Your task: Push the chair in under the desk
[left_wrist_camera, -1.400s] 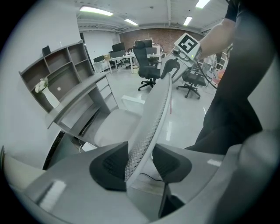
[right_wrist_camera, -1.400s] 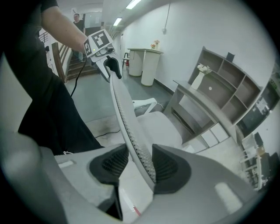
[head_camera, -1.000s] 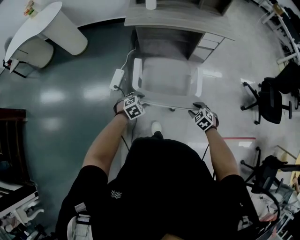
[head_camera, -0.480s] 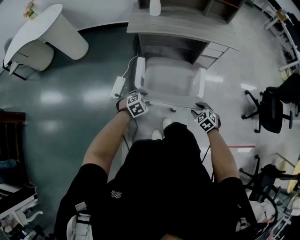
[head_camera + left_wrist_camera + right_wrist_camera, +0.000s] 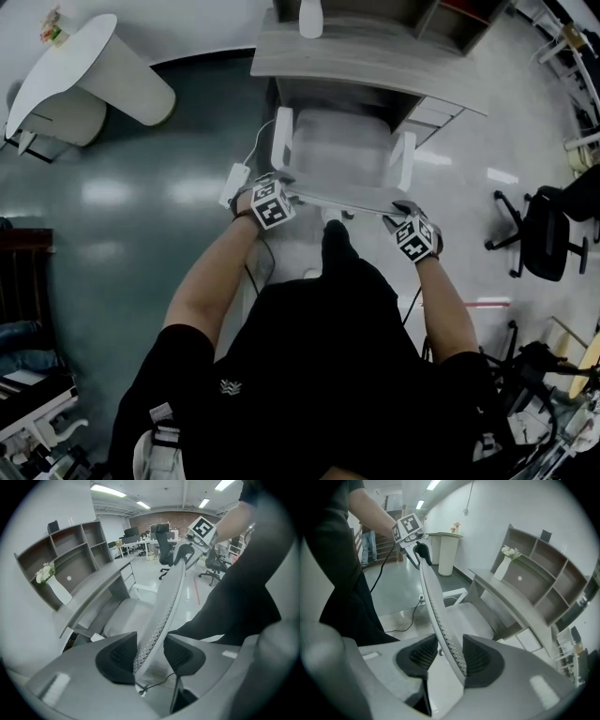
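Observation:
A white mesh chair (image 5: 339, 150) faces the grey desk (image 5: 366, 58), its seat front at the desk's edge. My left gripper (image 5: 280, 185) holds the left end of the backrest's top rim (image 5: 342, 197), and my right gripper (image 5: 397, 212) holds the right end. In the left gripper view the backrest (image 5: 168, 602) runs between the pads of the left gripper (image 5: 150, 656). The right gripper view shows the same rim (image 5: 433, 602) pinched in the right gripper (image 5: 450, 656). The person's foot stands just behind the chair.
A white power strip (image 5: 232, 174) with its cable lies on the floor left of the chair. A white pedestal table (image 5: 94, 66) stands at far left. Black office chairs (image 5: 548, 230) are at right. A vase (image 5: 310, 17) and shelves sit on the desk.
The chair has rolled forward toward the desk, its seat now reaching the desk edge. Both grippers moved forward with the backrest, and the person stepped after it.

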